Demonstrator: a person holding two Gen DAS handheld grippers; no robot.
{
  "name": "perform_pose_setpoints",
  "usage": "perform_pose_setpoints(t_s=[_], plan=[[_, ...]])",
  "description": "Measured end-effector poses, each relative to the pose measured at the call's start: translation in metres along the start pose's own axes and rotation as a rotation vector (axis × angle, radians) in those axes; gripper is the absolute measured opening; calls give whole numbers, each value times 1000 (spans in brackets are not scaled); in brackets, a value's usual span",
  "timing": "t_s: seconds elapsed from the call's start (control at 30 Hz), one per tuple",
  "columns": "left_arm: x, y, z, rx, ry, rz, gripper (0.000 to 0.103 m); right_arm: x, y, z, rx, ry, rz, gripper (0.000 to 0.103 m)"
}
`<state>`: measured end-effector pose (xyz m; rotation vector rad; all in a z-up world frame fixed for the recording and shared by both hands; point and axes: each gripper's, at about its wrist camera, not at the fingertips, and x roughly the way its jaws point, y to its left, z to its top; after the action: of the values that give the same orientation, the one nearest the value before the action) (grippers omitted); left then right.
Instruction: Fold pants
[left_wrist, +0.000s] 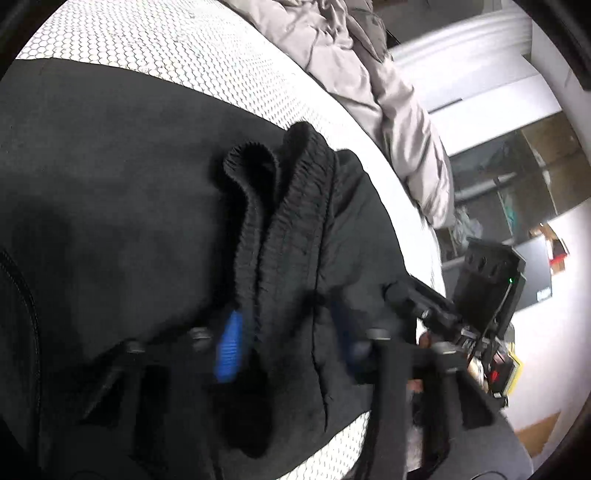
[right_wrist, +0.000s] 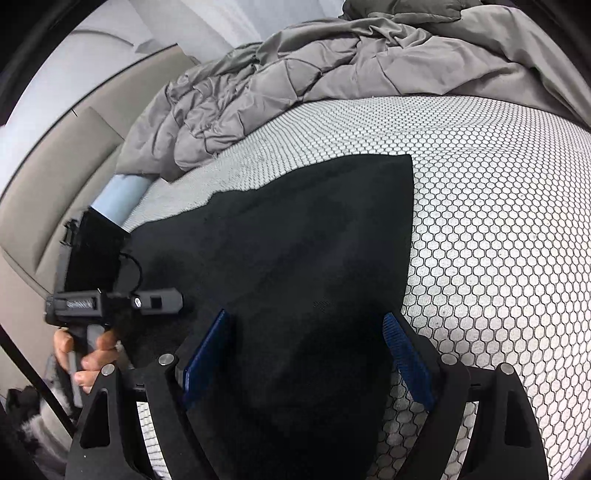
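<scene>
Black pants (left_wrist: 110, 184) lie spread on a white honeycomb-patterned mattress (left_wrist: 184, 55). In the left wrist view the ribbed elastic waistband (left_wrist: 295, 192) stands bunched up in a ridge. My left gripper (left_wrist: 288, 325) is shut on the base of that ridge, a blue pad on each side of the fabric. In the right wrist view a flat panel of the pants (right_wrist: 295, 229) runs away from me to a square corner. My right gripper (right_wrist: 304, 317) stands open astride its near end, and the blue pads (right_wrist: 406, 358) are clear of the cloth. The left gripper (right_wrist: 173, 301) shows at the left, held by a hand (right_wrist: 99, 354).
A crumpled grey comforter (right_wrist: 295, 74) is heaped along the far side of the mattress (right_wrist: 498, 221). A beige padded bed frame (right_wrist: 44, 192) curves at the left. Beyond the bed's edge are a white wall and dark furniture (left_wrist: 517, 166).
</scene>
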<state>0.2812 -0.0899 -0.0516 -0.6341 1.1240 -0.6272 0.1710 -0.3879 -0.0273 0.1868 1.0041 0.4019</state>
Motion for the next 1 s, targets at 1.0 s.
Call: perform_pose_setpoints(t_s=[1.0], plan=[[-132,61,18,-5,-192,220,35,26,32,13,-7,-1,95,88]])
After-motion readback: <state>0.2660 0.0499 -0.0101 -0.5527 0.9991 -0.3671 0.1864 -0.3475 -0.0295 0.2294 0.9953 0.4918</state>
